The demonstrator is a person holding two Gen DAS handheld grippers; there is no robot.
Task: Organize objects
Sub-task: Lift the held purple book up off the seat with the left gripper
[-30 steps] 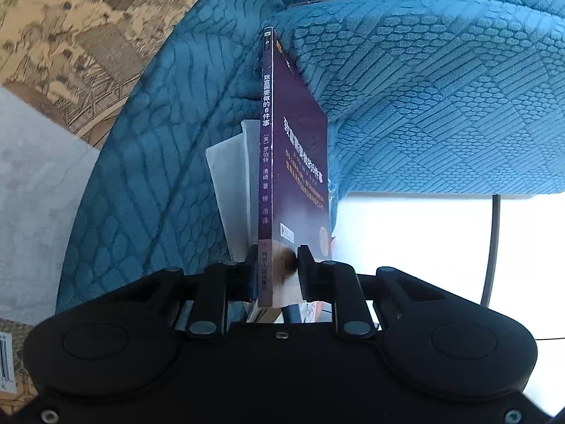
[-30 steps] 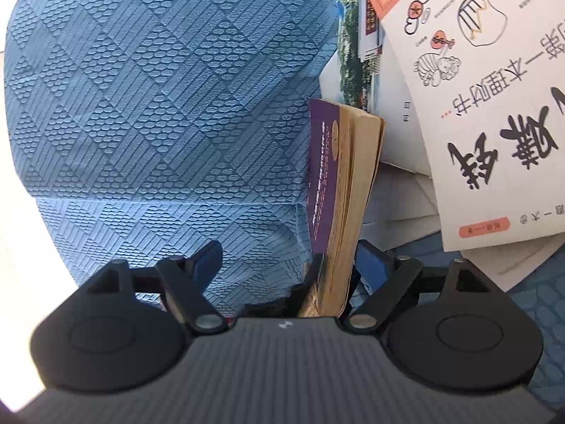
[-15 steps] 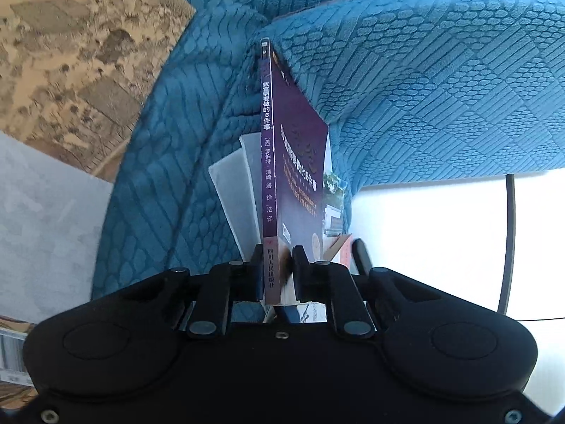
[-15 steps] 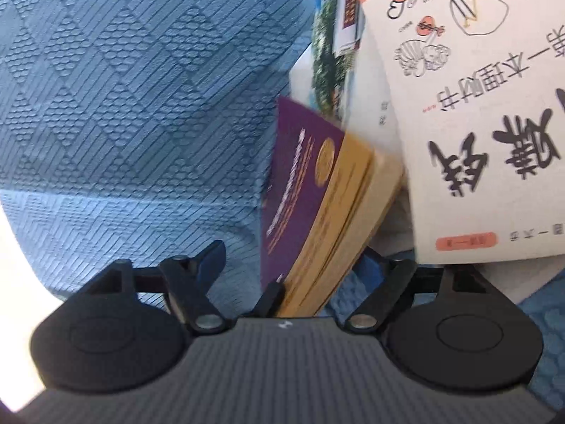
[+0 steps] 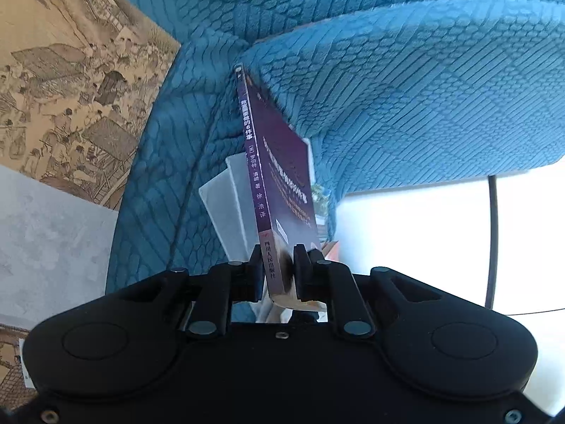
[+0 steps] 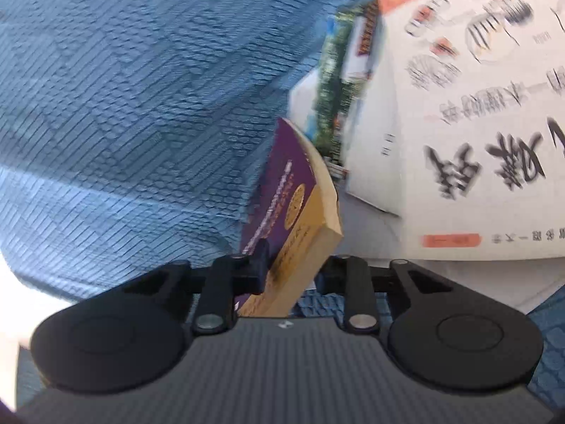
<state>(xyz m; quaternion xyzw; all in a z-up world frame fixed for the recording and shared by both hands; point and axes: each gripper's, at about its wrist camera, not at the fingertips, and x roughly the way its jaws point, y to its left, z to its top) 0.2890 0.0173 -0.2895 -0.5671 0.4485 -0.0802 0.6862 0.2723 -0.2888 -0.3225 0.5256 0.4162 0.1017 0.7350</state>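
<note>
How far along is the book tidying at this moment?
Nothing looks finished. In hand: the purple book is clamped by the left tool, and the right tool has just been closing around its page edge. Left: the white cartoon book and others lie loose on the blue cushion.

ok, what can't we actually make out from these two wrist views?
- Left wrist: the purple book hides most of the white and picture books behind it; window glare washes out the lower right.
- Right wrist: motion blur smears the white cartoon book's small print; the frame edge cuts it off.
</note>
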